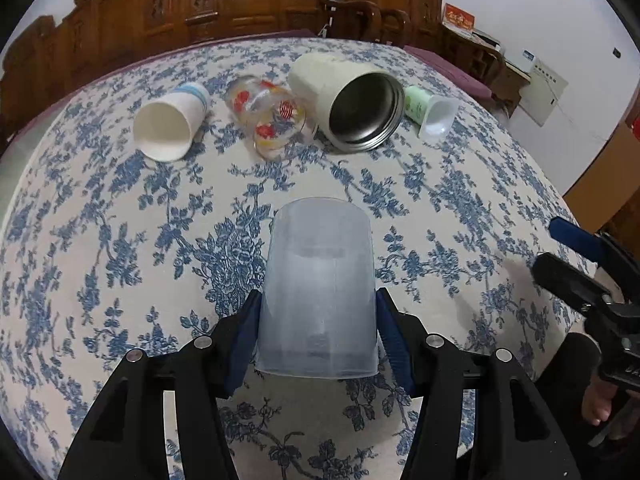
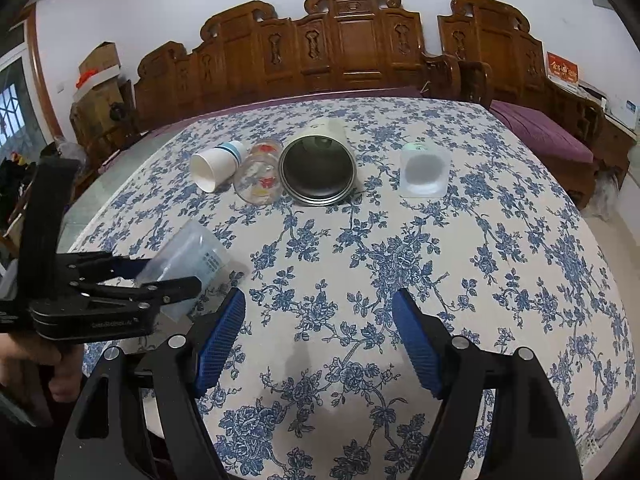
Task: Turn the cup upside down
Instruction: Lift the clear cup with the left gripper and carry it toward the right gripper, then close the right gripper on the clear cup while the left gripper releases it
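My left gripper [image 1: 318, 332] is shut on a translucent bluish plastic cup [image 1: 320, 292], held between its blue pads with the closed base pointing away and the open rim towards the camera. In the right wrist view the same cup [image 2: 188, 260] tilts over the table's left side in the left gripper [image 2: 160, 280]. My right gripper [image 2: 318, 328] is open and empty above the table's near middle; it shows at the right edge of the left wrist view [image 1: 576, 256].
A row of cups lies on its side at the far end of the floral tablecloth [image 2: 400, 264]: a white paper cup [image 1: 170, 124], a patterned glass [image 1: 272, 120], a steel-lined cream mug [image 1: 352, 100] and a small green-and-white cup [image 1: 430, 110]. Carved wooden benches [image 2: 340, 40] stand behind.
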Demonstrator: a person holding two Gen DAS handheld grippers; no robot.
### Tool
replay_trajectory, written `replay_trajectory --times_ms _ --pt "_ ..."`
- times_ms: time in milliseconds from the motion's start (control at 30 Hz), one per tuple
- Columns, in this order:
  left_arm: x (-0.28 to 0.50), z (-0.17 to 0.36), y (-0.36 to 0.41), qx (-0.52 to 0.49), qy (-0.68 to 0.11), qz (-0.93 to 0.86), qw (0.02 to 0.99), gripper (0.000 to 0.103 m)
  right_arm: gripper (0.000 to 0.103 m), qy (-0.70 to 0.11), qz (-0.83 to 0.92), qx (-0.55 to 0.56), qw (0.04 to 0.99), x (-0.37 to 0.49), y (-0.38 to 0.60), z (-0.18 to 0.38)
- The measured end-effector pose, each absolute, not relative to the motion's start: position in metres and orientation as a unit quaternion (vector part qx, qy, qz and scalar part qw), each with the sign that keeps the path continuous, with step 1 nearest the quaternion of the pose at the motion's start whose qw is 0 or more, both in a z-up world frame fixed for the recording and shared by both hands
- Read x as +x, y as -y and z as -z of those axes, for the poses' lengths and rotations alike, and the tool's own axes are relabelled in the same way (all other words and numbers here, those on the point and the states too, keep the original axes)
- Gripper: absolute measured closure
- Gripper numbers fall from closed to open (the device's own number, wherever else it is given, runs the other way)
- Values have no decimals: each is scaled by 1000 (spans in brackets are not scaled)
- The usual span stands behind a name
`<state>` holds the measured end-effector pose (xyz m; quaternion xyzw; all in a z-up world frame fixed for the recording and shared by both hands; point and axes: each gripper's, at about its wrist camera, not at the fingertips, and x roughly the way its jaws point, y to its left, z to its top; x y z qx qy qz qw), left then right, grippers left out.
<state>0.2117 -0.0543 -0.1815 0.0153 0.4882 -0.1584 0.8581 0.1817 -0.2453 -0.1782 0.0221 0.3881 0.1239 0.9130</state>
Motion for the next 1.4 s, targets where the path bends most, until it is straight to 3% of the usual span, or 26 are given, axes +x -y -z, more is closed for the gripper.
replay_trajectory --times_ms 100,367,467,533,933,1400 --pt "213 187 52 8 -493 158 855 48 25 -389 -122 15 913 182 243 177" --pt "201 151 35 5 -441 145 886 32 25 -390 -123 3 912 185 230 165" --pt "196 136 22 10 -412 125 903 17 25 -395 -129 1 910 190 219 161" --pt "195 130 11 11 -396 114 911 12 25 -399 -134 2 907 195 212 160" --pt "208 111 -64 -32 -360 45 931 11 25 -450 -163 40 877 234 167 169" --pt "215 117 -84 -30 -362 6 932 11 30 -560 -178 117 801 279 129 213"
